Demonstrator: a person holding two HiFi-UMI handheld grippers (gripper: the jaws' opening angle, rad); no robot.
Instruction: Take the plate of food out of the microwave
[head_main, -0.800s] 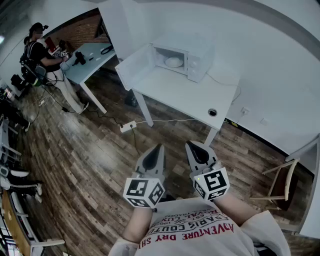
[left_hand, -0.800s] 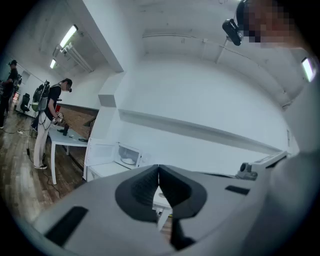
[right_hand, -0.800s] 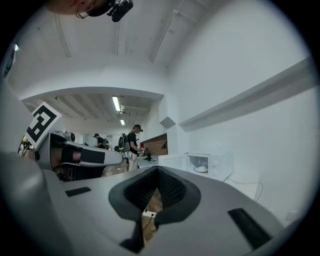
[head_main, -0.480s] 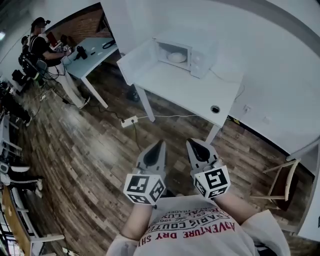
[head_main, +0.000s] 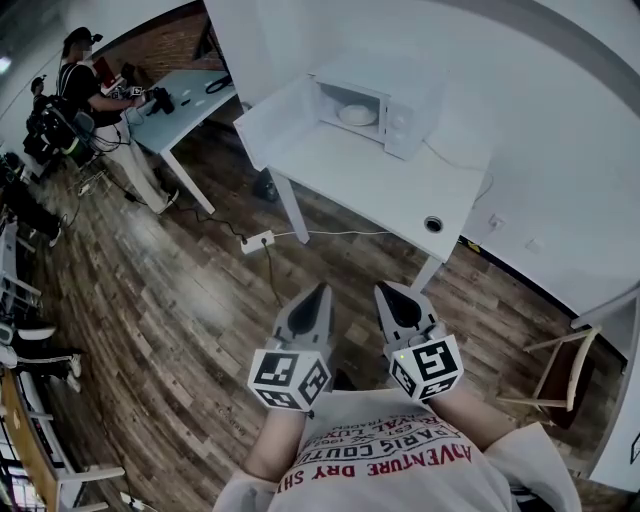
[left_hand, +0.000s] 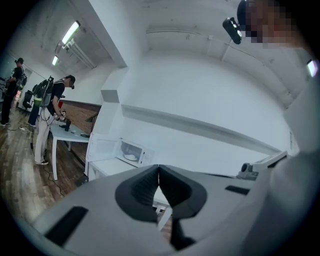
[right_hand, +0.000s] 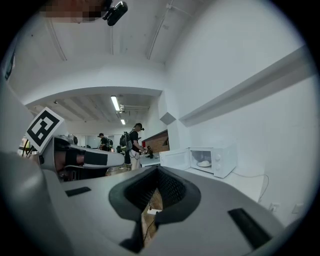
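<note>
You see a dark wood-plank floor (head_main: 150, 300); the bench (head_main: 370, 190) and microwave (head_main: 405, 110) look smooth white. Your left gripper (left_hand: 158, 167) and right gripper (right_hand: 157, 169) are matt grey plastic, pads (left_hand: 143, 188) ribbed.

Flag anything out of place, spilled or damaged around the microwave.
Nothing spilled or damaged. The microwave has its door wide open, plate inside. A power strip lies on the floor beside the table.

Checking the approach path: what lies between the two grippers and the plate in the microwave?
Head view: wood floor with a power strip, then bare white table top. The microwave door is open; nothing covers the plate.
</note>
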